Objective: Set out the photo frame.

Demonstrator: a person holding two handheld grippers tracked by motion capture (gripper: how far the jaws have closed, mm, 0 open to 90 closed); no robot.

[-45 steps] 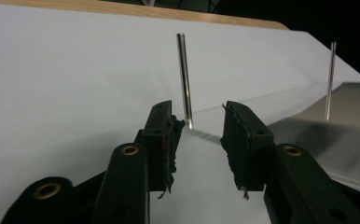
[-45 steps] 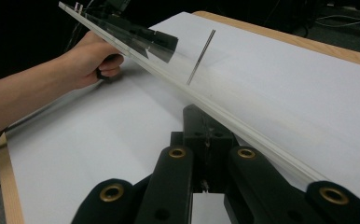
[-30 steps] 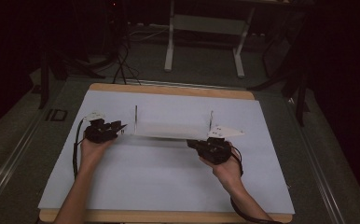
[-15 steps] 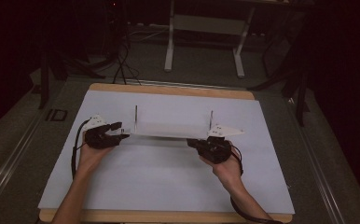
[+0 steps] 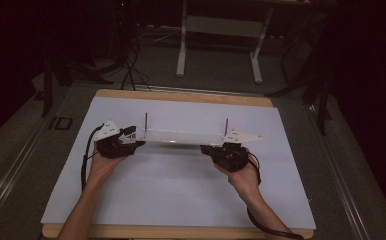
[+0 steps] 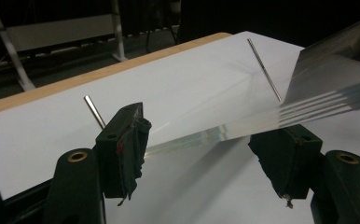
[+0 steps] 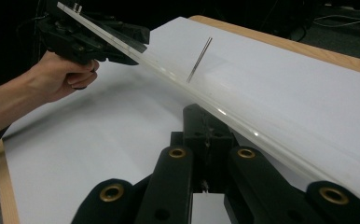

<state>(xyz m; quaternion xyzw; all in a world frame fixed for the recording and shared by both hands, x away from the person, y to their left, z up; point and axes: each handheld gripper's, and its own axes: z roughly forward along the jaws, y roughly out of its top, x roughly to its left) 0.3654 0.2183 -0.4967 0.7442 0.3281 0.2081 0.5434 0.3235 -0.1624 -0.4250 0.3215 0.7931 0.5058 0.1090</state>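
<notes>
High view: I have a clear acrylic sheet above the desk, between two thin upright pins. My left tool gapes around its left end; my right tool is clamped on the right end.

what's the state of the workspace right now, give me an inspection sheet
surface: white sheet over a wood-edged table.
job's things: clear plate held off the sheet between both grippers; two thin pins stand upright.
clutter: nothing seen.
grippers: left gripper open, jaws either side of the plate's end; right gripper shut at the plate's other end.
cables: black cable trails from the left gripper.
surroundings: dark room, metal stand behind.
</notes>
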